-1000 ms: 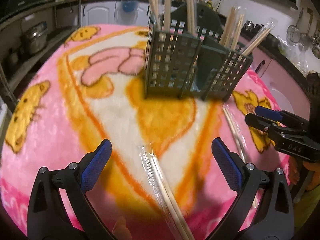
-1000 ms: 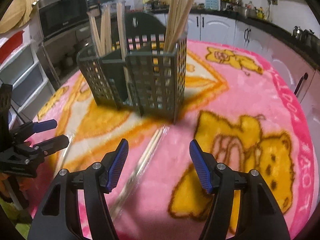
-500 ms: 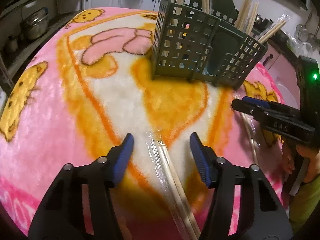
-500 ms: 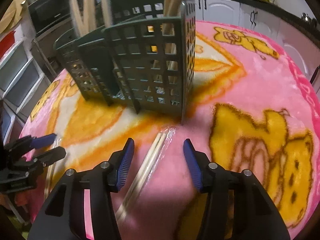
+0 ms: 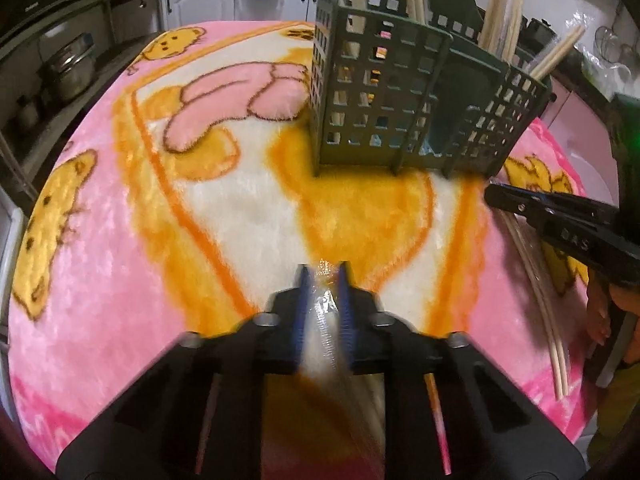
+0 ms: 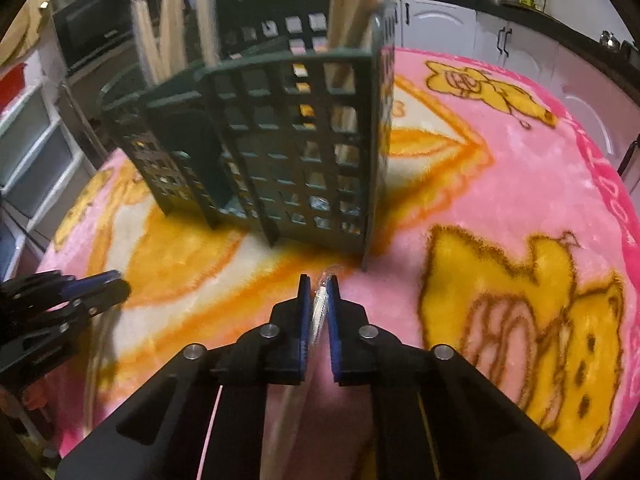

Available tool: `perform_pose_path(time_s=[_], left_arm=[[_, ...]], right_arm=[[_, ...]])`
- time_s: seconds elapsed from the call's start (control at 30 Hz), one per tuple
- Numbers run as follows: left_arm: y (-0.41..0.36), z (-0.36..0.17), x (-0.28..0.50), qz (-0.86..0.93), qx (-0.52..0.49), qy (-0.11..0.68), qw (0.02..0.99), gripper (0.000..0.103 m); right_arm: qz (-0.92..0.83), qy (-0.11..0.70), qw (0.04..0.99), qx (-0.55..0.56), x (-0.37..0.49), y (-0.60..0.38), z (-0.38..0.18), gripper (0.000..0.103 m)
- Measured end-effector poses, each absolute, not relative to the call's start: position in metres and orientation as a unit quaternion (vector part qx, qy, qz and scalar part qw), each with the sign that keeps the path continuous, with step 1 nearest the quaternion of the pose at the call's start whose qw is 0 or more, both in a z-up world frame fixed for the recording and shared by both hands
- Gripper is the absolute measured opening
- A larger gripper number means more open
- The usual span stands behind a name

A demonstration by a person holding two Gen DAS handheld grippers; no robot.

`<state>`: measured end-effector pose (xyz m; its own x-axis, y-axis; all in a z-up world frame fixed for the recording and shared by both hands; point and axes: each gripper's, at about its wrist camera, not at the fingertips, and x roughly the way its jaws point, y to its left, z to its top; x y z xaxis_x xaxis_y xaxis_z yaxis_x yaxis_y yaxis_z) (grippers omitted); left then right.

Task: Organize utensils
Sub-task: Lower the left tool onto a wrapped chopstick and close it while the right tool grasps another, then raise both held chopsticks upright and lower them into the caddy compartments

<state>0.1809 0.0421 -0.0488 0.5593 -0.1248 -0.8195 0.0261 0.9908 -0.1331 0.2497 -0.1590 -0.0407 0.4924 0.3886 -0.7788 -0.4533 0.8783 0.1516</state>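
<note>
A pink plush blanket [image 5: 100, 280] is covering the bench; each hand-held gripper, left [image 5: 323, 280] and right [image 6: 319, 289], is pinching light, stiff, slippery wrapped chopsticks [image 5: 326, 312] near their far tips.

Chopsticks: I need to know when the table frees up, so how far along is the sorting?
Done: several pairs stand in the green caddy. In hand: the left gripper and the right gripper are each shut on a wrapped pair. Left: both pairs must go into the caddy.
</note>
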Motion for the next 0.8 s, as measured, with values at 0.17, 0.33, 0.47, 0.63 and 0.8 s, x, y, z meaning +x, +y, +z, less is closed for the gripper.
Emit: perform_pose_path(time_s=[0.17, 0.33, 0.47, 0.63, 0.8], left_arm=[[0.044, -0.033, 0.186, -0.057, -0.070, 0.457, 0.885, 0.003], [0.038, -0.003, 0.185, -0.071, -0.071, 0.423, 0.901, 0.003], [0.031, 0.025, 0.184, -0.083, -0.072, 0.394, 0.913, 0.003], [0.026, 0.054, 0.181, -0.096, -0.070, 0.359, 0.926, 0.003], [0.020, 0.078, 0.179, -0.106, -0.070, 0.334, 0.934, 0.003]], right_arm=[[0.271, 0.414, 0.869, -0.024, 0.237, -0.160, -0.017, 0.007], [0.292, 0.375, 0.880, -0.017, 0.223, -0.162, 0.017, 0.006], [0.305, 0.339, 0.890, -0.017, 0.210, -0.165, 0.045, 0.005], [0.312, 0.299, 0.902, -0.014, 0.199, -0.169, 0.074, 0.005], [0.322, 0.272, 0.907, -0.010, 0.192, -0.171, 0.094, 0.005]])
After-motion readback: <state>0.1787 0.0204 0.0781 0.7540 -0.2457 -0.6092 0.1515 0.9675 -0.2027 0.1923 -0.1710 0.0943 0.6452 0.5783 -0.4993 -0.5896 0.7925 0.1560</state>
